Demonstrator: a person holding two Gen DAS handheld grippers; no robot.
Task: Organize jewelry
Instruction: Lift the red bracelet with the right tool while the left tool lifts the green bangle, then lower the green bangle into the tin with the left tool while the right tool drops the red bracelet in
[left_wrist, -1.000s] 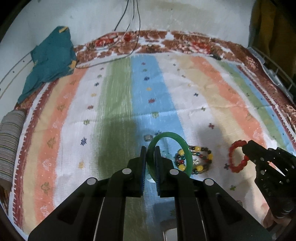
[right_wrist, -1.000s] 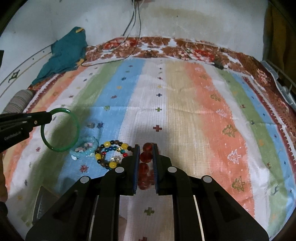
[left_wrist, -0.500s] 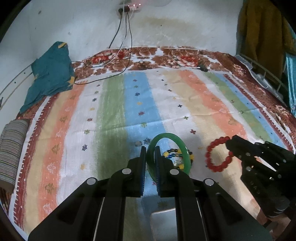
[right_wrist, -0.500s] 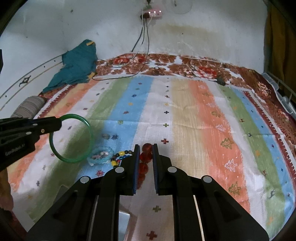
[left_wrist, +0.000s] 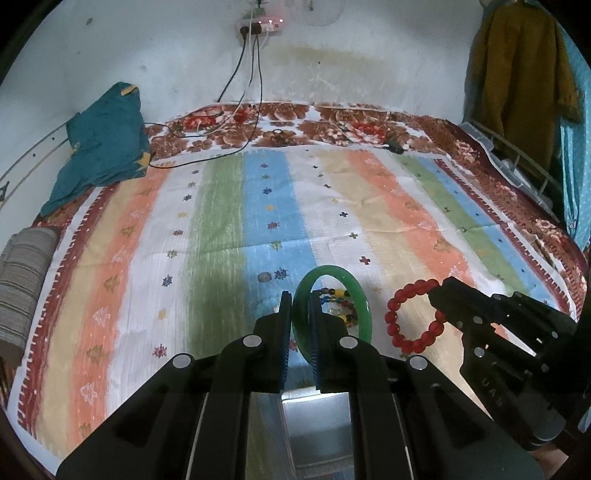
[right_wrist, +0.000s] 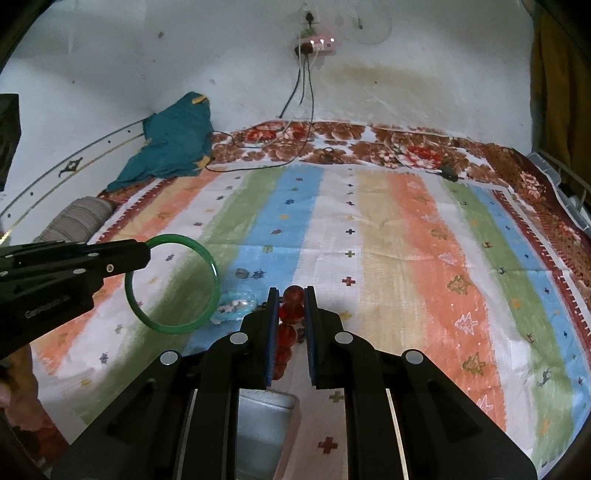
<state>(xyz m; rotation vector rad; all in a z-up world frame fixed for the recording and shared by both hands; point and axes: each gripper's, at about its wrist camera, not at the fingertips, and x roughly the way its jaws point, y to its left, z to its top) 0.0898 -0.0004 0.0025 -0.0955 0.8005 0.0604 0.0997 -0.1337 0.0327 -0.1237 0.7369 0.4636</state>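
Grey box (left_wrist: 314, 424) was seen directly below both grippers. Left gripper (left_wrist: 300, 321) was clamped on green bangle (left_wrist: 360, 295), right gripper (right_wrist: 291, 317) on red bead bracelet (left_wrist: 410, 317), both lifted. Multicolour bead bracelet (left_wrist: 338, 302) lay just ahead on striped cloth (left_wrist: 332, 206).

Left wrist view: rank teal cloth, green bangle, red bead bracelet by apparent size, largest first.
1. teal cloth, clearly largest in frame though farthest away.
2. green bangle, held in the left claw.
3. red bead bracelet, held in the right claw.
The bangle sits nearer the camera, so 2 versus 3 is unsure.
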